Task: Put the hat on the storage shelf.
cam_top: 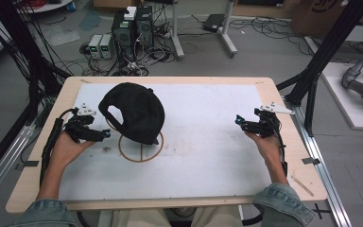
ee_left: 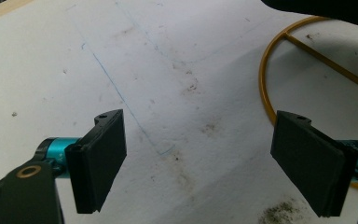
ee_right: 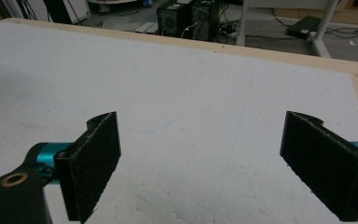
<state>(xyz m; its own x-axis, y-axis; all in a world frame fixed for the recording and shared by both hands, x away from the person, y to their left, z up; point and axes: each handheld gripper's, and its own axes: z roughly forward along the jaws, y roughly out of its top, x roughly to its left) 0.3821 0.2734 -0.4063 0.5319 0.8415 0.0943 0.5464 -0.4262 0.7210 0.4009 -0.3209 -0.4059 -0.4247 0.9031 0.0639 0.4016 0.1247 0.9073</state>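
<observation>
With both my left gripper (cam_top: 105, 134) and right gripper (cam_top: 239, 120) spread wide and empty, the black cap (cam_top: 134, 112) sits just beyond my left jaws over the gold ring (ee_left: 279, 70), and a careless reach could shove it off.

A cap (cam_top: 134, 111) lies on the bench (cam_top: 208, 161), partly over a ring (cam_top: 141, 150), between the left claw (cam_top: 105, 135) and right claw (cam_top: 239, 122).
</observation>
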